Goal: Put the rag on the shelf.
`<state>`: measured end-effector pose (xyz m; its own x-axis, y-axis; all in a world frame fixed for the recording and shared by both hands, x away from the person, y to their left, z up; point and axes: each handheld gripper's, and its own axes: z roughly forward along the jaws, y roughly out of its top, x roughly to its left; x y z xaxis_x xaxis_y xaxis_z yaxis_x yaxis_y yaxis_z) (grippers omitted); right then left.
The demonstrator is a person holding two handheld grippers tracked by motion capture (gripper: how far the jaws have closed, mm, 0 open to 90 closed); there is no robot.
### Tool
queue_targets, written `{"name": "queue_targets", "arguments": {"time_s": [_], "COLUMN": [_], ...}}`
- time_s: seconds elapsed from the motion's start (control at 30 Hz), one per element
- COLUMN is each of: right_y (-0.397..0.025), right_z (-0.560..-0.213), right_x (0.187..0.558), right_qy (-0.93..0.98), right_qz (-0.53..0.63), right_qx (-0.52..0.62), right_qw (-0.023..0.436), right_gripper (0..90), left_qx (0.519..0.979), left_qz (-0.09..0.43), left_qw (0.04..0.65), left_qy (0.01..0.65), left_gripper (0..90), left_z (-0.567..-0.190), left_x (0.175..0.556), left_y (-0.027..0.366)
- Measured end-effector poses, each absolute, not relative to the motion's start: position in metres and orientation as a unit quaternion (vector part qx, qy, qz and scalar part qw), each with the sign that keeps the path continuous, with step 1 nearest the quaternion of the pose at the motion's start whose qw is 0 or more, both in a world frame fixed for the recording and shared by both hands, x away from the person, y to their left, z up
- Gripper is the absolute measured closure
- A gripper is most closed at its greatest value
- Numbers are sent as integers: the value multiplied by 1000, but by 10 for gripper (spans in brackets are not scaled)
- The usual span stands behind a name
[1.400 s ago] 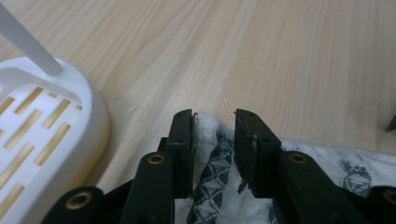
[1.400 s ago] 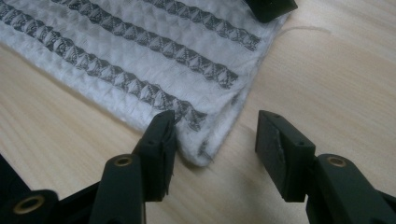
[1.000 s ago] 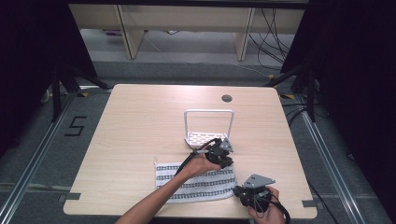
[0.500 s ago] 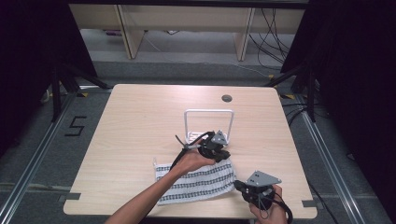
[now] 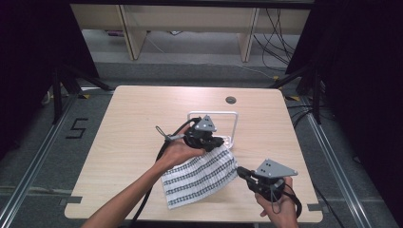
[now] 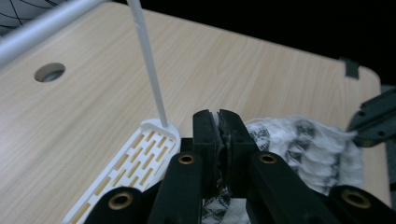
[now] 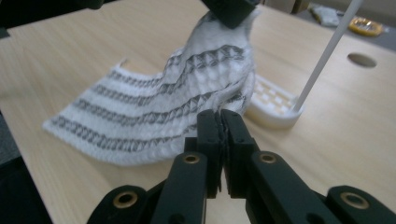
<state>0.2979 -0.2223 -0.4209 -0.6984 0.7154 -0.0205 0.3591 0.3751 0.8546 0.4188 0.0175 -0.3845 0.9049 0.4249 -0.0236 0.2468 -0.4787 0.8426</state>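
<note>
Soft, light, limp striped cloth draped on table beside white rack, one corner clamped in left gripper; right gripper clenched empty; best gripped at free corner.

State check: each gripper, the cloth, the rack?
left gripper: shut on the cloth, pinching one corner.
right gripper: shut, holding nothing, off the cloth's right edge.
cloth: one corner lifted, the rest lying on the table.
white rack: upright on the table, nothing hung on its bar.
</note>
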Motion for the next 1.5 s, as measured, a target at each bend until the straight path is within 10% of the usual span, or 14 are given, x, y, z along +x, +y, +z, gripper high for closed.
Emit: {"name": "queue_targets", "arguments": {"time_s": [0.6,1.5], "right_y": [-218,-210], "right_z": [-316,-271], "right_x": [334,397], "right_qy": [762,735], "right_qz": [512,535], "right_qx": [297,319], "right_qw": [262,267], "right_gripper": [878,878], "left_qx": [796,758], "left_qz": [105,154], "left_qw": [547,568], "left_qy": [236,282], "left_gripper": [853,855], "left_z": [-315,-266], "left_x": [403,445], "left_y": [72,73]}}
